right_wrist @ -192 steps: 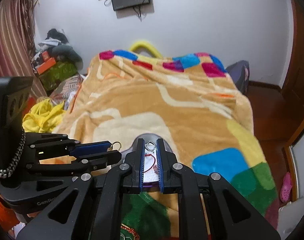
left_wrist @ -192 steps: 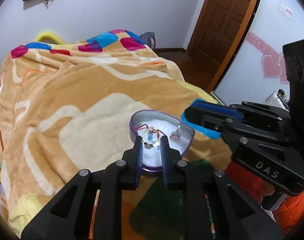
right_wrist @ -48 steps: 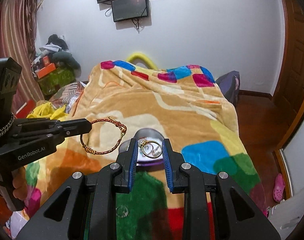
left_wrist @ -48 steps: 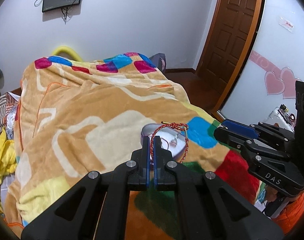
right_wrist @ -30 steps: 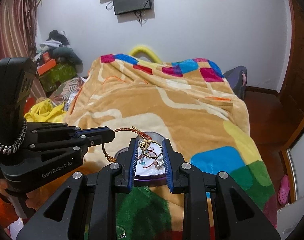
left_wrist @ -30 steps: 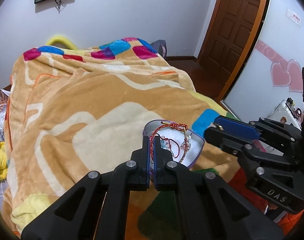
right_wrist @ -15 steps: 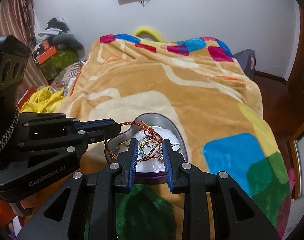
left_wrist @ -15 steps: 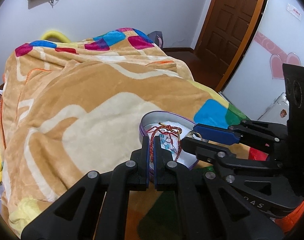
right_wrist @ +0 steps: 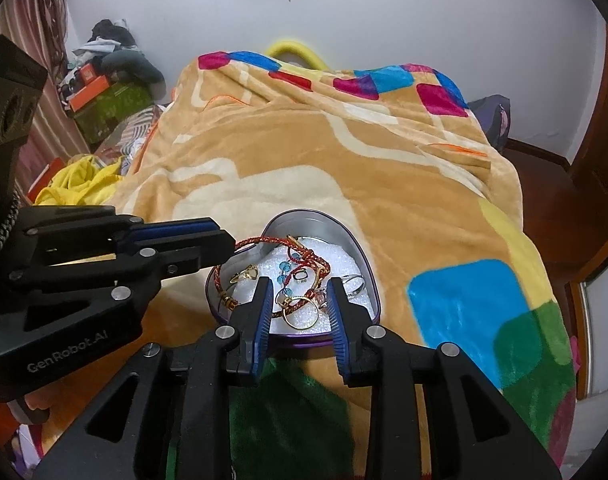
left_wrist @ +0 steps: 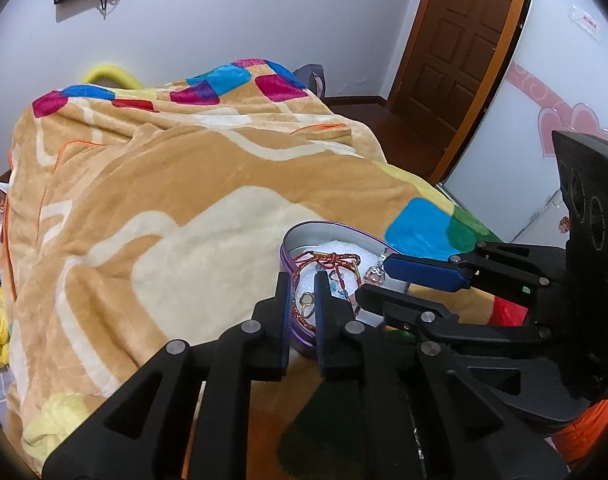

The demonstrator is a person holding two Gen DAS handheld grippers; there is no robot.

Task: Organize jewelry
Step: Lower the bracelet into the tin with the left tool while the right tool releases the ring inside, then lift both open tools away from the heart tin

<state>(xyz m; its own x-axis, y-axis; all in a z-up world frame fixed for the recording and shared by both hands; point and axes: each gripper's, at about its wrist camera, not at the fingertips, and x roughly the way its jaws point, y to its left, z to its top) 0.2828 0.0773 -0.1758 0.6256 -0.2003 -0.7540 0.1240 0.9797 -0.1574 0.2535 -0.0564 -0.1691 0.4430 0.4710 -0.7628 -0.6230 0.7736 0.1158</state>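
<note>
You are parting the left hand-held gripper (left_wrist: pixel 303 305) over the tin (right_wrist: pixel 356 248), right hand-held gripper (right_wrist: pixel 299 309) open, risking snagging the red cord bracelet (right_wrist: pixel 282 246).

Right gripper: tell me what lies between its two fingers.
In the right wrist view, a gold ring and part of the red bracelet lie between the fingers of the right gripper, inside the tin.
</note>
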